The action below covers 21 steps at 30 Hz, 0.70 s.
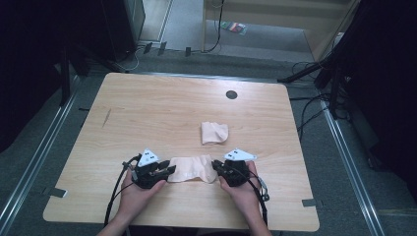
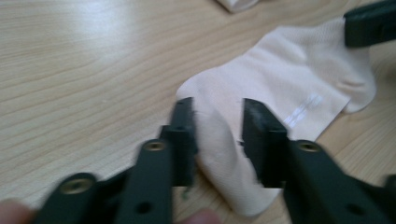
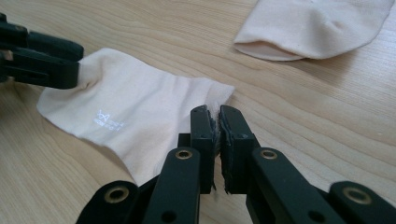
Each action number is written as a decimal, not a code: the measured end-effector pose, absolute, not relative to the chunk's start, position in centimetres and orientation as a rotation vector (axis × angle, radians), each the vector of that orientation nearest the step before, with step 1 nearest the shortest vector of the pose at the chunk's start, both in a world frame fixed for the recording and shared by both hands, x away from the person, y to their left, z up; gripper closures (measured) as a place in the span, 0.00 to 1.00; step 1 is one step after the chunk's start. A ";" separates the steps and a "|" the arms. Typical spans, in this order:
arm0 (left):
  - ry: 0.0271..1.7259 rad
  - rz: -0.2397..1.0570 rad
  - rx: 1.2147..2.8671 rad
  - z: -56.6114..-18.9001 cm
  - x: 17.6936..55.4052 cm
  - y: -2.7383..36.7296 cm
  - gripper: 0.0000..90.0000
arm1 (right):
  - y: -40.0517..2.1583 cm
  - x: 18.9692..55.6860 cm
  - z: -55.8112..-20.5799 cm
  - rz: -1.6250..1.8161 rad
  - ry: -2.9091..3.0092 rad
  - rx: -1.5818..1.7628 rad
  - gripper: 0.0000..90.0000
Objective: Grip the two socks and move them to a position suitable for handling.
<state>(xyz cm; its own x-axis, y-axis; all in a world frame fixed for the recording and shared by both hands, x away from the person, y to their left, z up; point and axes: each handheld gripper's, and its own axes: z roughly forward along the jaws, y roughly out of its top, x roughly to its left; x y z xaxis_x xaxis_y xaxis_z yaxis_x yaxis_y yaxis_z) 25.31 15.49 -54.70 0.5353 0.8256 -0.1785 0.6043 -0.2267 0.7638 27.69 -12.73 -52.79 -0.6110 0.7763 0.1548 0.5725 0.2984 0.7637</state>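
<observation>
Pinching sock [image 3: 140, 112]: right hand-held gripper [image 3: 215, 122]; left [image 2: 217, 135] straddling, ajar.

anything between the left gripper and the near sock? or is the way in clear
Nothing visible in the way. The left gripper already straddles one end of the near sock, jaws apart with fabric between them. The right gripper is shut on the opposite end. The second sock lies apart, farther up the table.

Light wooden table [image 1: 147, 108] with two pale socks

One sock [image 1: 192, 168] lies flat near the front edge; the second sock [image 1: 214, 132] sits folded just behind it, below a dark round hole [image 1: 231, 94].
</observation>
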 end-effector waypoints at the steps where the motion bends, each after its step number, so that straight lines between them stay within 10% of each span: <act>1: 1.155 0.337 1.953 -54.7 25.3 15.4 0.90 | -12.7 27.7 -52.8 1.210 2.324 1.232 0.95; 21: 1.026 0.272 1.997 -54.2 23.0 17.8 1.00 | -14.5 25.4 -51.6 1.211 2.319 1.246 0.98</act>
<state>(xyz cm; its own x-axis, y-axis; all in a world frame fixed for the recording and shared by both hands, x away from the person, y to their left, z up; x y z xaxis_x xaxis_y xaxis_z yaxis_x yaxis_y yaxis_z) 23.00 17.80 -54.15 0.6391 0.7488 -0.1756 0.5631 -0.3000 0.7700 25.42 -14.51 -51.56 -0.6061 0.7789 0.1611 0.5773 0.2914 0.7628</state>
